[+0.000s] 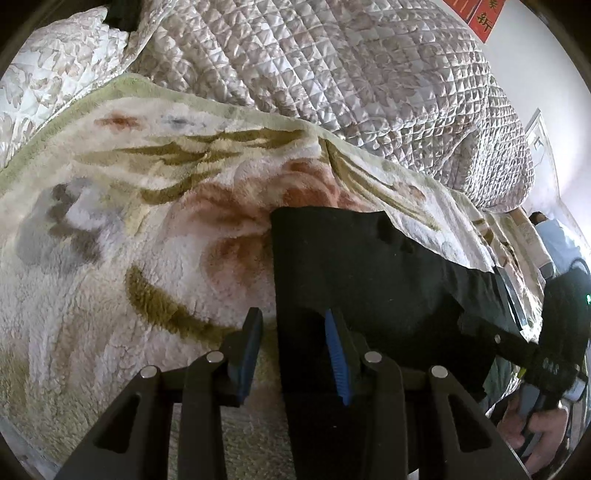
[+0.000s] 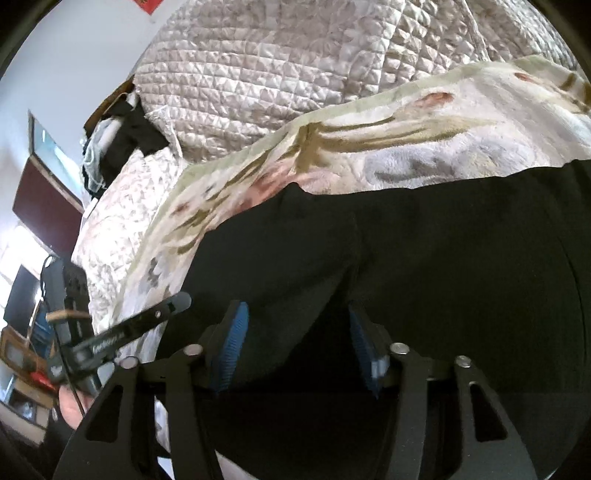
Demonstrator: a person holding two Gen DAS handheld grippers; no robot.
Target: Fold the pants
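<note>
The black pants [image 1: 369,273] lie flat on a fluffy floral blanket [image 1: 147,206] on the bed. My left gripper [image 1: 295,332] is open, its blue pads straddling the left edge of the pants close to the cloth. In the right wrist view the pants [image 2: 424,251] fill the lower right. My right gripper [image 2: 295,328] is open just over the black cloth, holding nothing. The right gripper also shows at the right edge of the left wrist view [image 1: 517,332], and the left gripper shows at the left of the right wrist view [image 2: 147,317].
A quilted silver-pink bedspread [image 1: 351,74] is bunched up behind the blanket. A white wall with a red paper [image 1: 484,14] is beyond it. Dark clothes [image 2: 122,136] and furniture [image 2: 44,199] stand at the left of the right wrist view.
</note>
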